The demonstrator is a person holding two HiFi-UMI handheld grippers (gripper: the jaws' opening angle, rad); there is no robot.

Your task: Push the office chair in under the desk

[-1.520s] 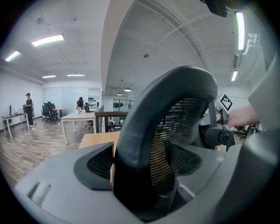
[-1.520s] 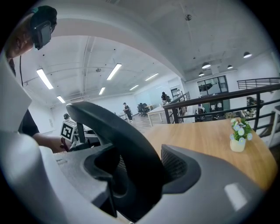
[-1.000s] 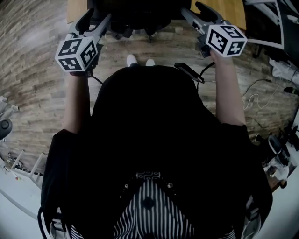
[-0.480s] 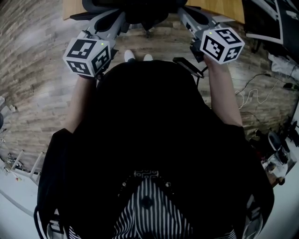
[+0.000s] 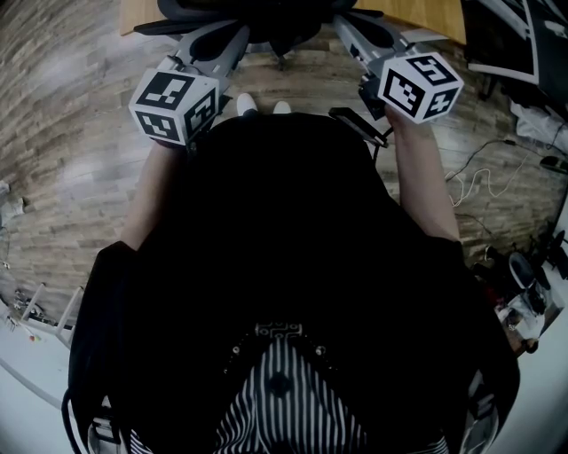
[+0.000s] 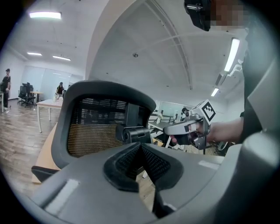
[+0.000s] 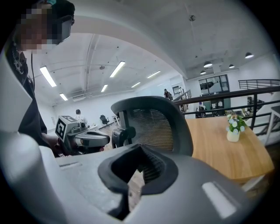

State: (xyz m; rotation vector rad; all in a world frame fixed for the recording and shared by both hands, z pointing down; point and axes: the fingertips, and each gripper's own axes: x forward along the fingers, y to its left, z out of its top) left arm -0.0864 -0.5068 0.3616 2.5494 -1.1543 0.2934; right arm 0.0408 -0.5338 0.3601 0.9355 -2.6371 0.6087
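At the top of the head view: office chair (image 5: 266,22), black, with a mesh back in a dark frame, the back turned toward the person. It stands at the near edge of the desk (image 5: 435,13), whose pale wood top shows on either side of it. How far the seat sits under the top cannot be told.

Left gripper (image 5: 232,37): held out toward the chair's left side, marker cube nearest the person. Its own view shows the jaws brought together at the tips with nothing between them; only floor shows through the hollow behind the pads. The chair back is directly ahead, but contact with it cannot be made out.

Right gripper (image 5: 344,25): held out toward the chair's right side, roughly level with the left one. Jaws likewise closed tip to tip and empty, the chair back just beyond them.

Vase of flowers (image 7: 233,129): small and pale, on the desk, well apart from the chair.

Floor (image 5: 80,160): grey-brown wood planks.

White shoes (image 5: 250,108): on the floor between the two grippers.

Cables (image 5: 484,182): loose on the floor at the person's right.
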